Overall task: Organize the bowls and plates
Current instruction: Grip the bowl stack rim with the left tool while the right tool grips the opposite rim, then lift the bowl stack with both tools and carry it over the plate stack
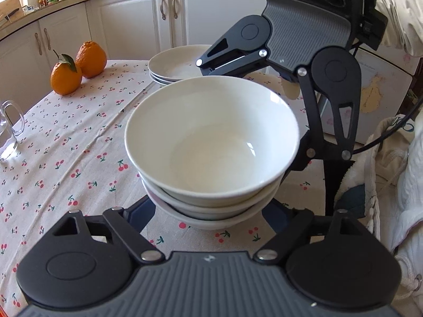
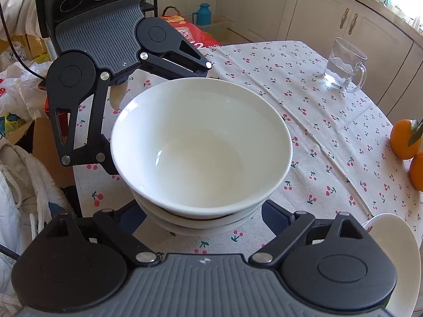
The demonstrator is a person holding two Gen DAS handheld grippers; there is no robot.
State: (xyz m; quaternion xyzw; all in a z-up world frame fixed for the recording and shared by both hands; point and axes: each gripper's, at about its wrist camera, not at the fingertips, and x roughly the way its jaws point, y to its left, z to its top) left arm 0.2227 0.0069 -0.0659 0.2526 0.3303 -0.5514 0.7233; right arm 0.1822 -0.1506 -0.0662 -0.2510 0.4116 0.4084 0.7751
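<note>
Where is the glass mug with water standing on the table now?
In the right wrist view the glass mug stands at the upper right on the cherry-print tablecloth, beyond the stack of bowls and apart from the oranges.

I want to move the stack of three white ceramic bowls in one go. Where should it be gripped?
Probably grip the stack of three white ceramic bowls at the bottom bowl's wall, from two opposite sides at tabletop level, as the left gripper and right gripper straddle it now. Gripping higher would lift only the nested upper bowls.

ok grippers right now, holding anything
left gripper: around the bowl stack, grip cannot be told
right gripper: around the same stack, grip cannot be told
</note>
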